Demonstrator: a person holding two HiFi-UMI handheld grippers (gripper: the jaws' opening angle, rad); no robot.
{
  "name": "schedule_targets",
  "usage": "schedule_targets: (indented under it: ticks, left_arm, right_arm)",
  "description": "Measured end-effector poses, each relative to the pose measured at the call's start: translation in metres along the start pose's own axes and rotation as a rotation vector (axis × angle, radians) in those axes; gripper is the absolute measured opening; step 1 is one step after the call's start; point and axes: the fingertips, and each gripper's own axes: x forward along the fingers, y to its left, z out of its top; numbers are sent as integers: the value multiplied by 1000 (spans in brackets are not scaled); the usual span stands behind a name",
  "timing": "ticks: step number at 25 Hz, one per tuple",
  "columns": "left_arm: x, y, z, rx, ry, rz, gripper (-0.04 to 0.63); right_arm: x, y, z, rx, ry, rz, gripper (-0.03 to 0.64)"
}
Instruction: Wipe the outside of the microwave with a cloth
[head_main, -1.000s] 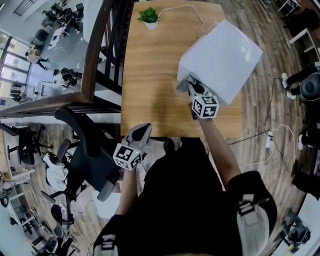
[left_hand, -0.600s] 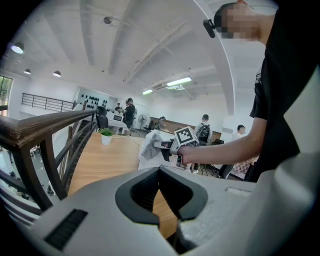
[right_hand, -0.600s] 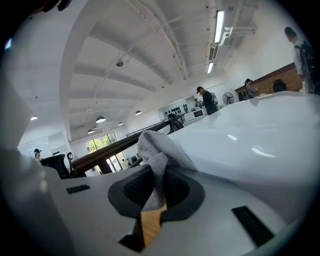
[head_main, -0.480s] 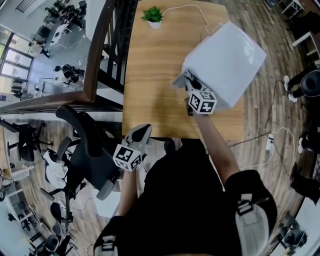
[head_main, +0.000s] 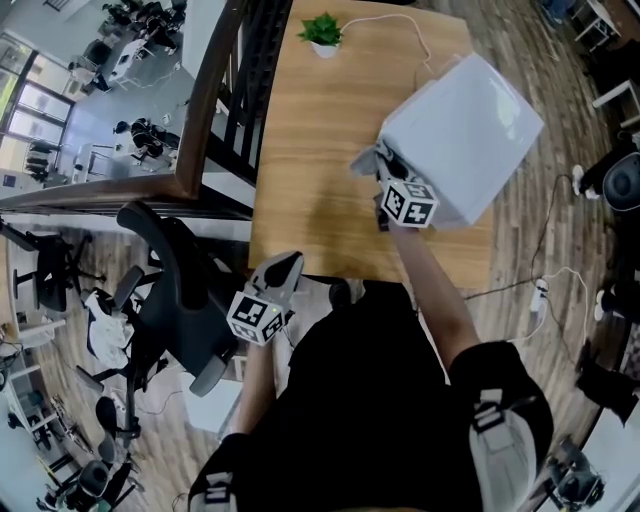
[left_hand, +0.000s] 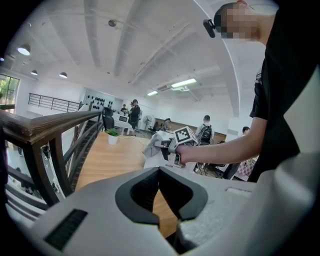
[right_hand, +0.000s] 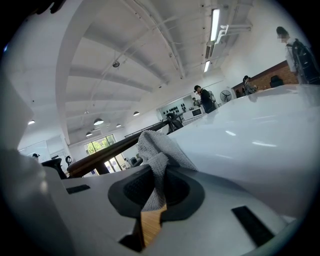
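Right gripper (head_main: 385, 170) sits slightly farther up the microwave's (head_main: 465, 130) near-left side than a second ago; left gripper (head_main: 283, 265) hasn't budged.

Right jaws pinch a grey cloth (right_hand: 157, 150). It bunches out past the tips and lies against the white casing (the gripper hides the actual contact patch in the head view).

Left jaws are pressed together with nothing between them. That gripper hangs at the near edge of the table (head_main: 310, 150), well apart from the microwave.

Microwave stands on the right part of the wooden table, skewed to its edges. Small plant (head_main: 322, 30) is at the far edge, with a white cable (head_main: 400, 20) running from beside it toward the microwave. Dark railing (head_main: 210, 100) runs along the table's left side.
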Motion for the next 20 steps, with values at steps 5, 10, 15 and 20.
schedule_targets:
  ticks: [5, 10, 15, 20]
  left_arm:
    - [2, 3, 1, -3, 0, 7, -5]
    - [1, 3, 1, -2, 1, 6, -5]
    - [1, 4, -4, -3, 12, 5, -5]
    - [3, 2, 2, 3, 13, 6, -5]
  right_arm:
    - [5, -6, -10, 3, 15, -7, 28]
    - [4, -8, -18, -14, 23, -3, 26]
    - [7, -24, -45, 95, 64, -35, 28]
    - [10, -35, -52, 185, 57, -55, 28]
